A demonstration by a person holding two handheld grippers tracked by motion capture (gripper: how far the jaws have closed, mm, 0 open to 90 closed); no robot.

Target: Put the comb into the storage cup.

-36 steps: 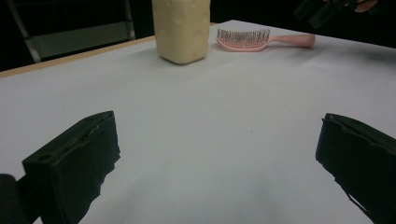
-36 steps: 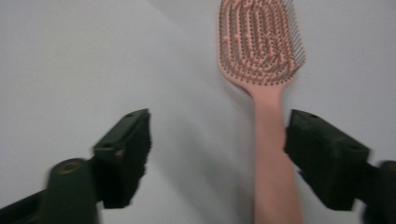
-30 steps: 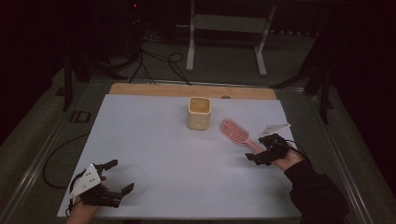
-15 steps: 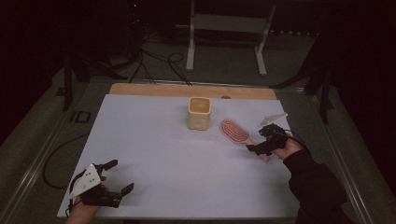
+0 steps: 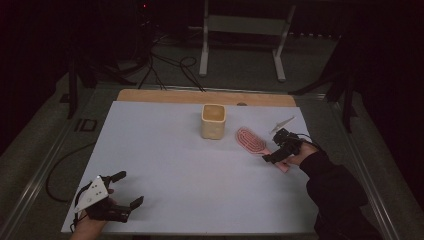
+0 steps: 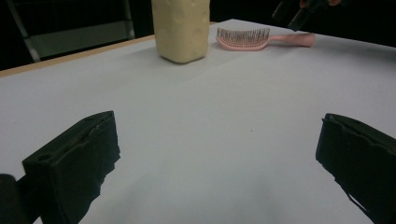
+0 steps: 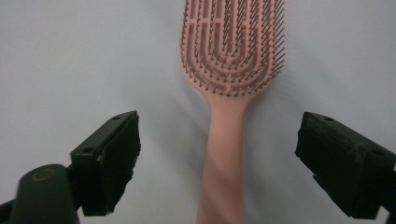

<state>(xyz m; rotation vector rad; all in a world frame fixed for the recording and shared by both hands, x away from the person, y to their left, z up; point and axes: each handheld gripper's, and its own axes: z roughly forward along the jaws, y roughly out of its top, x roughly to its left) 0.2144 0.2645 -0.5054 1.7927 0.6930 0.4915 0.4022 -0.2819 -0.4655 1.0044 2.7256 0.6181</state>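
High view first: the white table (image 5: 200, 170) spreads wide, with a cream cup (image 5: 213, 121) standing toward its far middle. Just right of the cup lies the pink hairbrush (image 5: 251, 141), bristles up, handle pointing near and right. The right gripper (image 5: 278, 148) hovers over that handle, jaws spread wide on either side of it and gripping nothing; its own view shows the handle running between them, untouched. At the near left corner the left gripper (image 5: 125, 190) sits low, jaws wide apart and empty.
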